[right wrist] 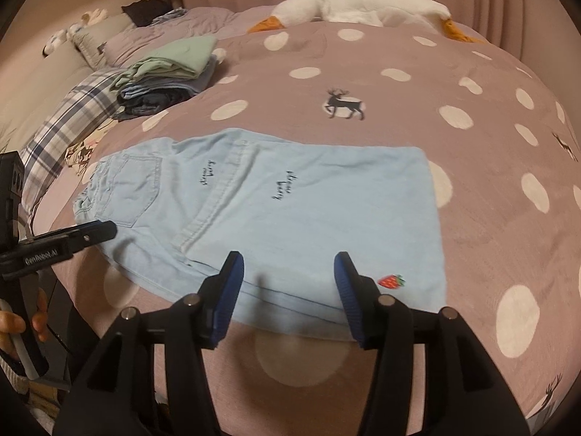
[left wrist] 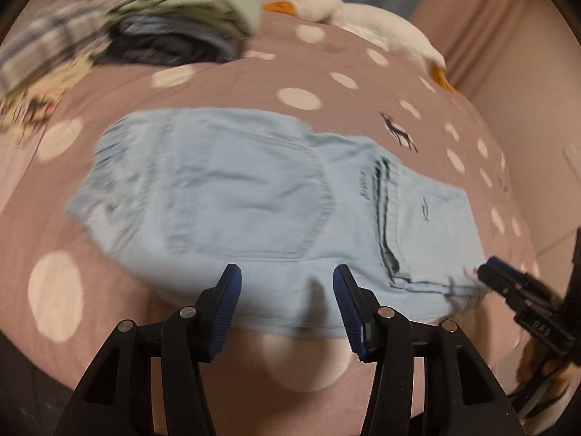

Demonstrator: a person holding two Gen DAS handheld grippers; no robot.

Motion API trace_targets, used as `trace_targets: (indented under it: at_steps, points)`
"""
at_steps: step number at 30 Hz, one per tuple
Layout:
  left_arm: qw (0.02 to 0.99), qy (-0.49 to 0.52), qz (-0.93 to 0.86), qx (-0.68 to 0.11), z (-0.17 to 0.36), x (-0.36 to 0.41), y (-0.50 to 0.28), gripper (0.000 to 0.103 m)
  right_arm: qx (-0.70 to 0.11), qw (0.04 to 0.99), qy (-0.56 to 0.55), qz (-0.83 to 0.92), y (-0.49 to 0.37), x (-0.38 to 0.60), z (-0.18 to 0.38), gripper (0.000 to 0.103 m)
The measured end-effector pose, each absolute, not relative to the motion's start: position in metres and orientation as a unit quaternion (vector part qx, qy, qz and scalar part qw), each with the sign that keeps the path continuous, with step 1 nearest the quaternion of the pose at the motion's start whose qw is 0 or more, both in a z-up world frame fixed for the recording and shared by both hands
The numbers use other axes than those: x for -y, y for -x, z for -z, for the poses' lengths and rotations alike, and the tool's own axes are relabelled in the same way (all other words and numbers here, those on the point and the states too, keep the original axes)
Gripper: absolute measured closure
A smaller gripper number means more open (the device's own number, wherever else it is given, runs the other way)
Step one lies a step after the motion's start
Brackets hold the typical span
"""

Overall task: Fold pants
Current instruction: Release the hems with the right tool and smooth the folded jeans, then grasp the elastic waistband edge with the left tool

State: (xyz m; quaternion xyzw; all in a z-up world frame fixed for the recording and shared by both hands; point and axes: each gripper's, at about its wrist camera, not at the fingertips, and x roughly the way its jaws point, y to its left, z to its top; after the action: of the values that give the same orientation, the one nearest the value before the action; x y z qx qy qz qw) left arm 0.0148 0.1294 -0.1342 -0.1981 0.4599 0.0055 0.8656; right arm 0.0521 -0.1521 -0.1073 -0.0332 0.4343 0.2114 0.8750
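Light blue denim pants [left wrist: 254,189] lie folded flat on the bed, waistband to the left, with a back pocket facing up. In the right wrist view the pants [right wrist: 290,200] show small dark lettering and a red strawberry patch [right wrist: 391,281] near the front edge. My left gripper [left wrist: 287,272] hovers open just over the pants' near edge with nothing between its blue pads. My right gripper [right wrist: 289,258] is open too, above the near hem and holding nothing. Each one shows in the other's view: the right gripper [left wrist: 490,270] by the pants' right corner, the left gripper [right wrist: 105,232] by the waistband end.
A pink bedspread [right wrist: 472,218] with white dots and deer prints covers the bed. A stack of folded clothes [right wrist: 170,72] sits at the back left beside a plaid pillow [right wrist: 72,116]. A white goose plush [right wrist: 363,3] lies along the far edge. A hand [right wrist: 11,327] shows at lower left.
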Motion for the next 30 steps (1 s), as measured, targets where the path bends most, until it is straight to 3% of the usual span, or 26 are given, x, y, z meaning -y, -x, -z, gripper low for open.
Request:
trace_targets:
  at_steps: [4, 13, 20, 30]
  points:
    - [0.857, 0.263, 0.003, -0.443, 0.134, -0.148, 0.0, 0.051, -0.431, 0.874, 0.04, -0.218, -0.054, 0.141, 0.106, 0.051]
    - [0.853, 0.292, -0.03, -0.431, 0.132, -0.176, 0.024, 0.051, -0.427, 0.871, 0.051, -0.236, -0.057, 0.119, 0.103, 0.05]
    - [0.825, 0.358, -0.044, -0.435, 0.155, -0.202, 0.034, 0.051, -0.424, 0.869, 0.053, -0.248, -0.058, 0.109, 0.102, 0.049]
    - [0.796, 0.475, -0.024, -0.375, 0.185, -0.226, 0.016, 0.051, -0.438, 0.855, 0.042, -0.274, -0.065, 0.089, 0.112, 0.048]
